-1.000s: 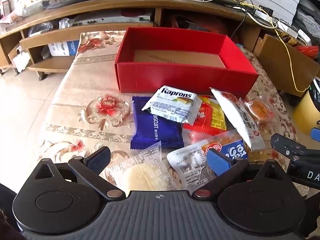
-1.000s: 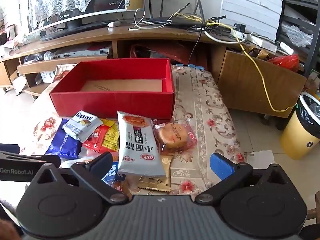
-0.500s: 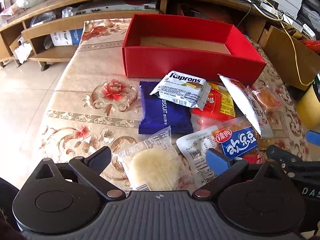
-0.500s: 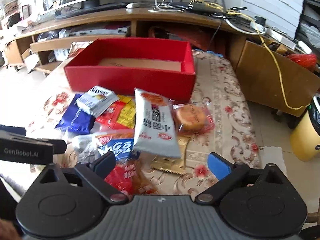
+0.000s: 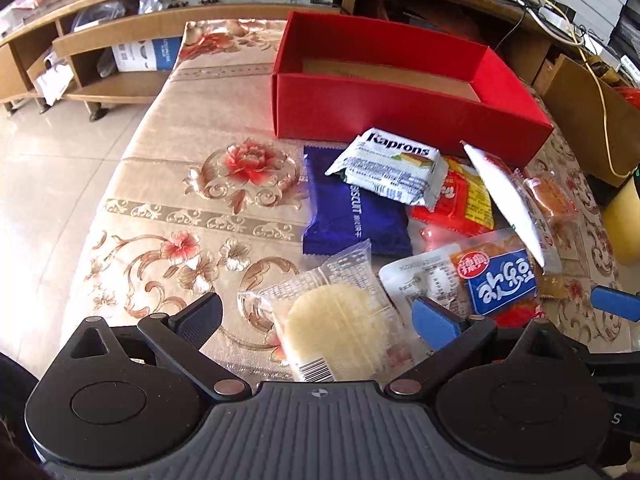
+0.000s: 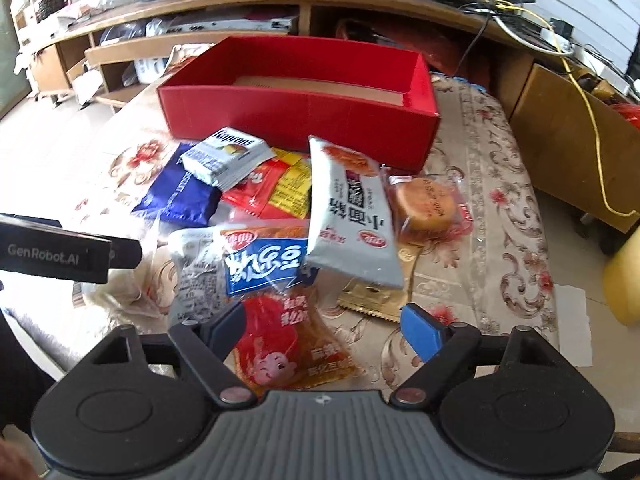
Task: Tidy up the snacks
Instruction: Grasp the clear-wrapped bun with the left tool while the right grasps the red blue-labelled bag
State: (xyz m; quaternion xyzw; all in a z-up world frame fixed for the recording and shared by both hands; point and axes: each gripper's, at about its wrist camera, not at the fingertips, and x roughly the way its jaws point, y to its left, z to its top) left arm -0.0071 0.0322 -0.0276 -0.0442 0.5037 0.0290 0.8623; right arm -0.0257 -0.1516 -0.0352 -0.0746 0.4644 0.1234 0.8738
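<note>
A pile of snack packets lies on the flowered cloth in front of an empty red box [image 5: 384, 112] [image 6: 296, 108]. My left gripper [image 5: 318, 316] is open, its fingers either side of a clear-wrapped pale round cake [image 5: 332, 328], not pressing it. My right gripper [image 6: 322, 326] hangs over a red packet [image 6: 288, 344]; its jaws are closing and the pads stand apart from the packet. Farther out lie a blue-and-white packet [image 6: 260, 260], a white long packet [image 6: 352, 216], a Kaprons packet [image 5: 392, 164] and a blue biscuit packet [image 5: 352, 212].
A wrapped round pastry [image 6: 428, 204] and a gold sachet [image 6: 368, 296] lie right of the pile. A wooden TV stand [image 6: 280, 4] with cables runs behind the box. A yellow bin [image 6: 624, 280] stands on the floor at the right. Bare cloth [image 5: 180, 200] lies left of the pile.
Both grippers have dropped closer to the pile. The round cake now sits between the left fingers, the red packet under the right ones. The right fingers have drawn closer together.
</note>
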